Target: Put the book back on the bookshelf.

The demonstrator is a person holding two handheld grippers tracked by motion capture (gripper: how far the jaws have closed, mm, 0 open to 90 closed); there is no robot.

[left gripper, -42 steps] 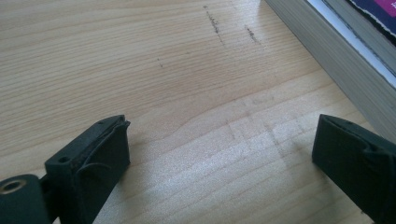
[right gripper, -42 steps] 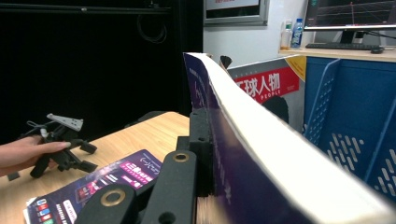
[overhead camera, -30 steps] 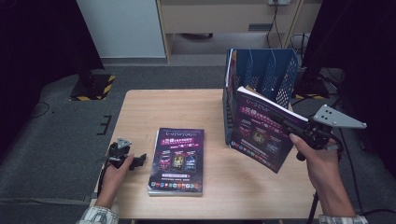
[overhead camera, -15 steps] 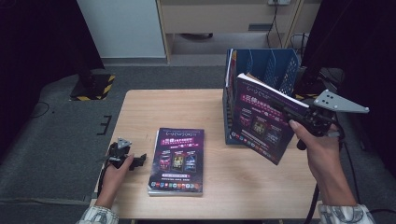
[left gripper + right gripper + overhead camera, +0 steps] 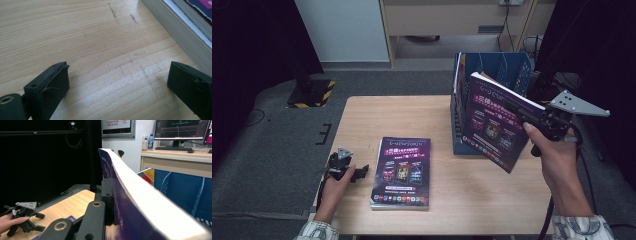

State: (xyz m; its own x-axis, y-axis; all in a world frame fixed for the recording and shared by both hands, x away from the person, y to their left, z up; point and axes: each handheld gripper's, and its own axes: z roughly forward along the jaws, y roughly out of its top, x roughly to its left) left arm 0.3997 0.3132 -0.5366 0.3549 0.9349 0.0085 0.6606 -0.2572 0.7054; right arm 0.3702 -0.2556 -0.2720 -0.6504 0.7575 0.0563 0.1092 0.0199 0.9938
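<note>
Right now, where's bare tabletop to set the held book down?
Free: the far-left table stretch between the flat book and the blue file rack; also the near-right corner. Crowded: around the rack, where the right hand-held gripper holds the raised book.

Flat book (image 5: 401, 172) mid-table (image 5: 362, 115); file rack (image 5: 492, 75) behind-right; held book (image 5: 494, 127) before rack.
</note>
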